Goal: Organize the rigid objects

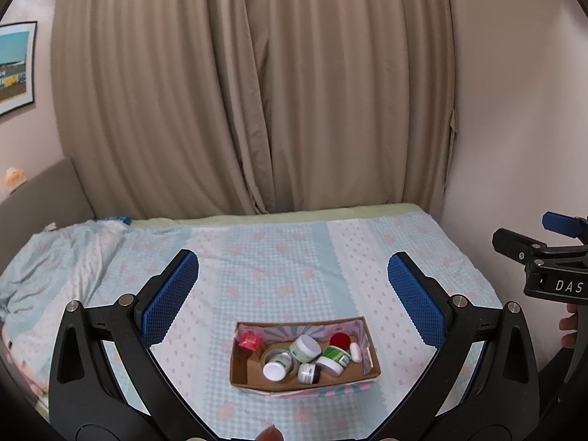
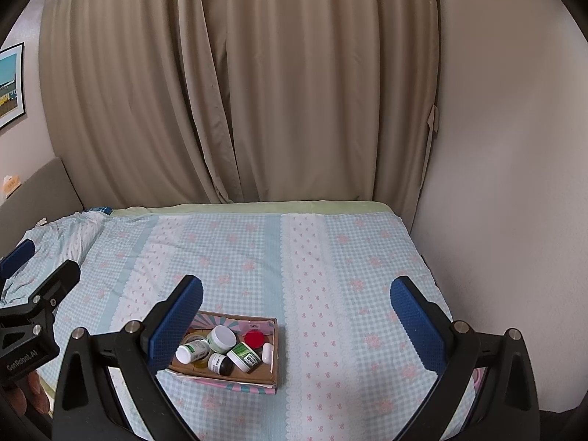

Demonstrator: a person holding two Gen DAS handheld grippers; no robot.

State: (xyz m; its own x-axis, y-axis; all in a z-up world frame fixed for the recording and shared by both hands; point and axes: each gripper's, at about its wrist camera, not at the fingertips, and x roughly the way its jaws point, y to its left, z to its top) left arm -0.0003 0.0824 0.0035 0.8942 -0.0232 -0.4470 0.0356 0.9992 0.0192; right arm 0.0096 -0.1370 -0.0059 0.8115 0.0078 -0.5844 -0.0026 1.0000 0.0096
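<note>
The jars and bottles (image 1: 307, 358) all lie jumbled inside the cardboard box (image 1: 371, 362) near the bed's (image 1: 279, 257) front edge. I hold the left hand-held gripper (image 1: 293, 299) and right hand-held gripper (image 2: 297, 316) above it, both spread and carrying nothing. This fits either a finished gathering or a box awaiting unpacking; I can't settle which

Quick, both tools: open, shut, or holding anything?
Left tool: open, holding nothing.
Right tool: open, holding nothing.
</note>
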